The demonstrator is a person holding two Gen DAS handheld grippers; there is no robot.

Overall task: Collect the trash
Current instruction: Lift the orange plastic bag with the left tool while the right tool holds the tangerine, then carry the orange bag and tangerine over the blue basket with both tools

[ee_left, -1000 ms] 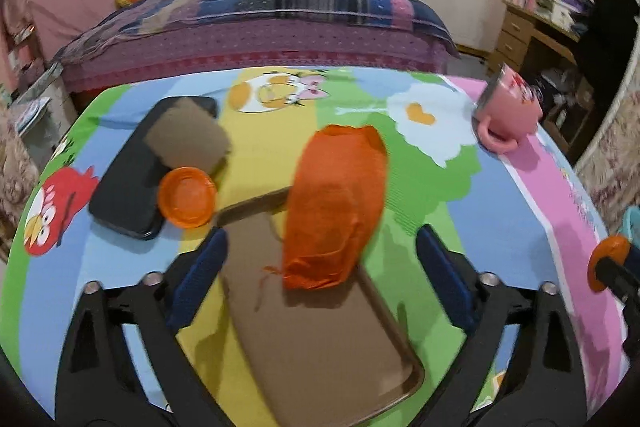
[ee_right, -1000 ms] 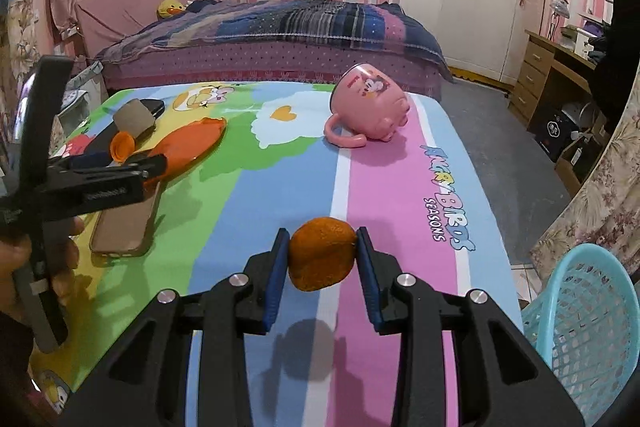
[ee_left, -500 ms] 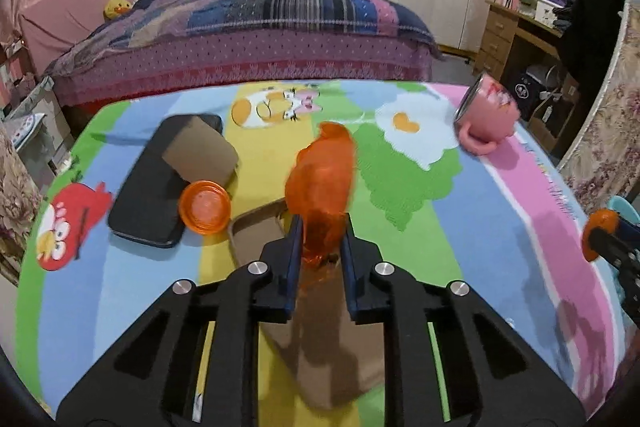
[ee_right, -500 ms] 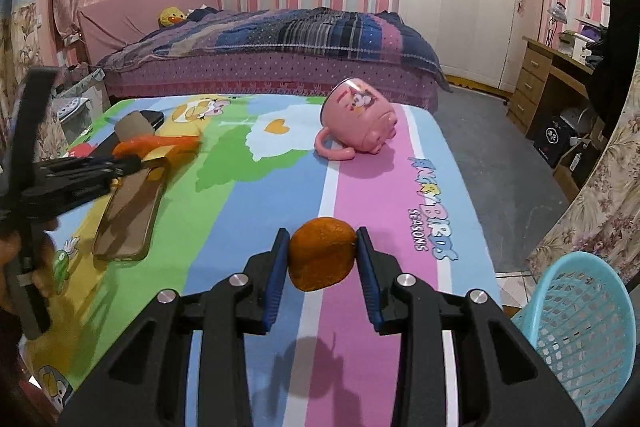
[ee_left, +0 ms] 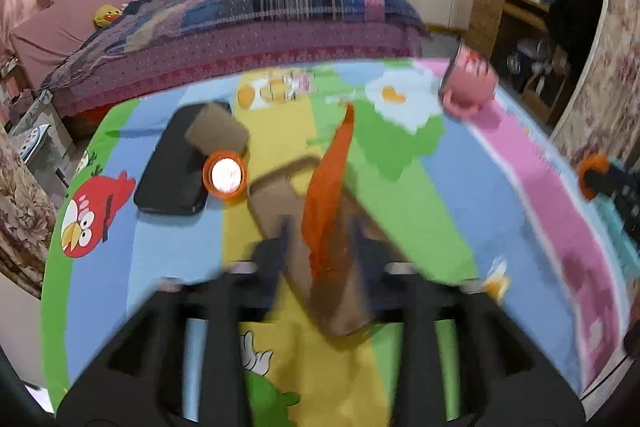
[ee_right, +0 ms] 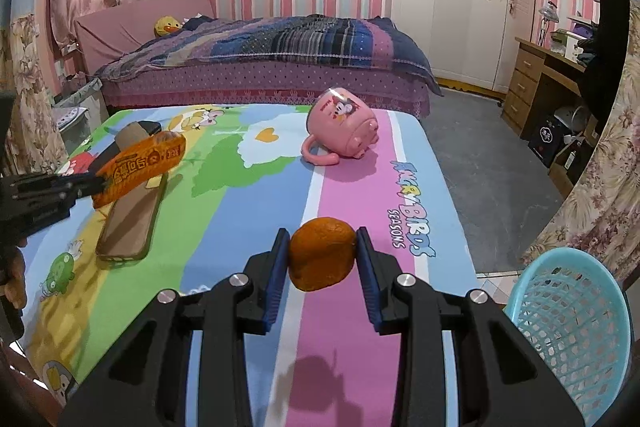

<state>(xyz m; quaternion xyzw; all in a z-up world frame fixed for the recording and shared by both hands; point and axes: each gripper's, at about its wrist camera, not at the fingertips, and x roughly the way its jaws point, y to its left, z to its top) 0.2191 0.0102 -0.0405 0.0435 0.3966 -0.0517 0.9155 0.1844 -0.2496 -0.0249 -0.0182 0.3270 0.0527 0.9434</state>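
The right tool (ee_right: pixel 322 259) is clenched on a round orange mandarin peel (ee_right: pixel 322 253), its blue-padded fingers (ee_right: pixel 277 277) pressing the peel from both sides, above the pink stripe of the table (ee_right: pixel 248 219) with its colourful cartoon-bird cloth. A light blue plastic mesh basket (ee_right: pixel 568 311) stands off the table's right edge, low and near that tool.

The left tool (ee_left: pixel 320 247) grips a crumpled orange snack wrapper (ee_left: pixel 326 195) at its lower end; the wrapper stretches away from the tool. In the right wrist view the same wrapper is lifted clear of the cloth, with printed lettering on its side. The left wrist view is blurred, so the fingertips are hard to make out.

Under the wrapper lies a brown-backed phone in a greenish case (ee_right: pixel 132 219), flat on the table. Beyond it, a black phone (ee_left: pixel 180 167) carries a brown cardboard tube (ee_left: pixel 218 133), with a small orange round lid (ee_left: pixel 225 175) just beside them. A pink cartoon mug (ee_right: pixel 342 131) lies tipped on its side at the far part of the table.
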